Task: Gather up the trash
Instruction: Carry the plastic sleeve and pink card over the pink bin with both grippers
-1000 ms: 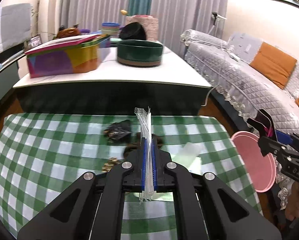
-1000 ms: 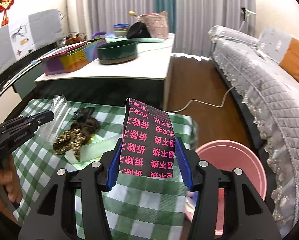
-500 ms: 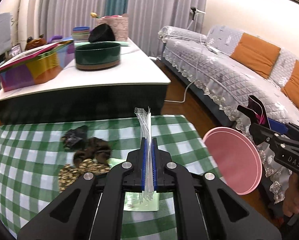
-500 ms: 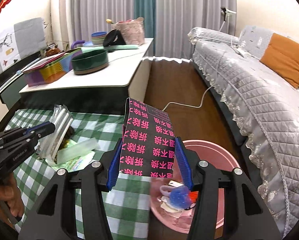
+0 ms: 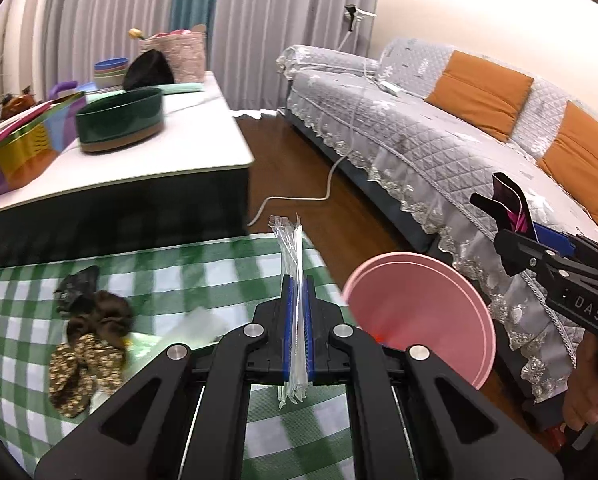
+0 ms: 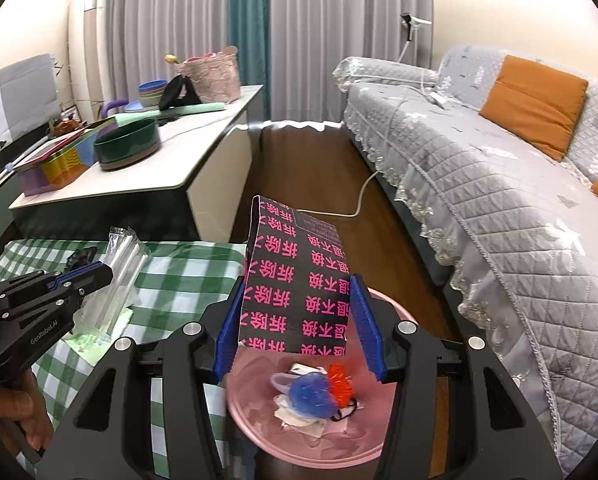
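Note:
My left gripper (image 5: 297,300) is shut on a clear plastic wrapper (image 5: 291,248) and holds it above the right edge of the green checked table (image 5: 15,312). It also shows in the right wrist view (image 6: 79,280). My right gripper (image 6: 299,328) is shut on a black packet with pink characters (image 6: 295,284), right above the pink bin (image 6: 299,436) on the floor. In the left wrist view the right gripper (image 5: 511,232) is beyond the pink bin (image 5: 419,304). The bin holds blue, white and red scraps (image 6: 319,392).
On the table lie a dark crumpled wrapper (image 5: 77,284), brown and speckled scrunchies (image 5: 87,344) and pale green paper (image 5: 151,344). A white sideboard (image 6: 203,156) with a green bowl (image 6: 127,144) stands behind. A grey sofa (image 6: 499,200) is on the right, a white cable (image 6: 359,196) on the floor.
Both grippers have swung to the right, off the table's middle toward the bin. The right gripper with its packet has come over the bin's opening. Both grips are unchanged.

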`<state>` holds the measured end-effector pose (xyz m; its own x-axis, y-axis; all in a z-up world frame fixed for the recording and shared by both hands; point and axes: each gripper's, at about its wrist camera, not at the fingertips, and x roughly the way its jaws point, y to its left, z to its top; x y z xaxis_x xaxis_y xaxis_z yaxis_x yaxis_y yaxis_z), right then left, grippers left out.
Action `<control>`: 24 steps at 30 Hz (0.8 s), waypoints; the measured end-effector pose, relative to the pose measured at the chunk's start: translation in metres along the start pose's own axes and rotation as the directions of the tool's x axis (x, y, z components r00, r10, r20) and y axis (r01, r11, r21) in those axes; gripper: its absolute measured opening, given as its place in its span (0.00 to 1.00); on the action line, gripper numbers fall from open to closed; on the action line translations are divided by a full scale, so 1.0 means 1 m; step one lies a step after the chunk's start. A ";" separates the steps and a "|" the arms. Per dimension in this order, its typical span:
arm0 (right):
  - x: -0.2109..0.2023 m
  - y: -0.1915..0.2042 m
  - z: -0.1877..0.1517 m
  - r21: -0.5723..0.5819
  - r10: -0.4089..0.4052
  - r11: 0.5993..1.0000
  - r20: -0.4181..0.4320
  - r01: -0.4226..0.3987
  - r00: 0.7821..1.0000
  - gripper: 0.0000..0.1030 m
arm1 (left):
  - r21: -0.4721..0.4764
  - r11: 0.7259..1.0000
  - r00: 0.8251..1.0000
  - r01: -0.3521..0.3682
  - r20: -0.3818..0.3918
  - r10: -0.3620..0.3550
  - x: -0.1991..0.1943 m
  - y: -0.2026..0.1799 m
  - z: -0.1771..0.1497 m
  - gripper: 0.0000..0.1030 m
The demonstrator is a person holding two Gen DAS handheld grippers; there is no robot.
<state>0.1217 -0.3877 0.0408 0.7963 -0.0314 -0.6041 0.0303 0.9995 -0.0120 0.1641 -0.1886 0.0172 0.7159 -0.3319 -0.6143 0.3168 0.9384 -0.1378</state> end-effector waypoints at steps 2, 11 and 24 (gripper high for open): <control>0.000 -0.008 -0.001 0.012 -0.009 1.000 -0.002 0.009 1.000 0.50 | 0.006 1.000 1.000 0.013 -0.004 -0.013 0.005 -0.007 0.001 0.05; 0.005 -0.036 -0.005 0.042 -0.051 0.998 -0.013 0.052 0.999 0.50 | 0.043 0.996 0.997 0.074 -0.020 -0.074 0.024 -0.046 0.001 0.05; 0.014 -0.057 -0.008 0.062 -0.083 0.994 -0.029 0.085 0.996 0.50 | 0.069 0.991 0.992 0.116 -0.057 -0.112 0.050 -0.072 -0.006 0.05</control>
<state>0.1259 -0.4448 0.0266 0.7734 -0.1143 -0.6236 0.1351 0.9907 -0.0141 0.1735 -0.2718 -0.0088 0.6392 -0.4286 -0.6385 0.4396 0.8849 -0.1539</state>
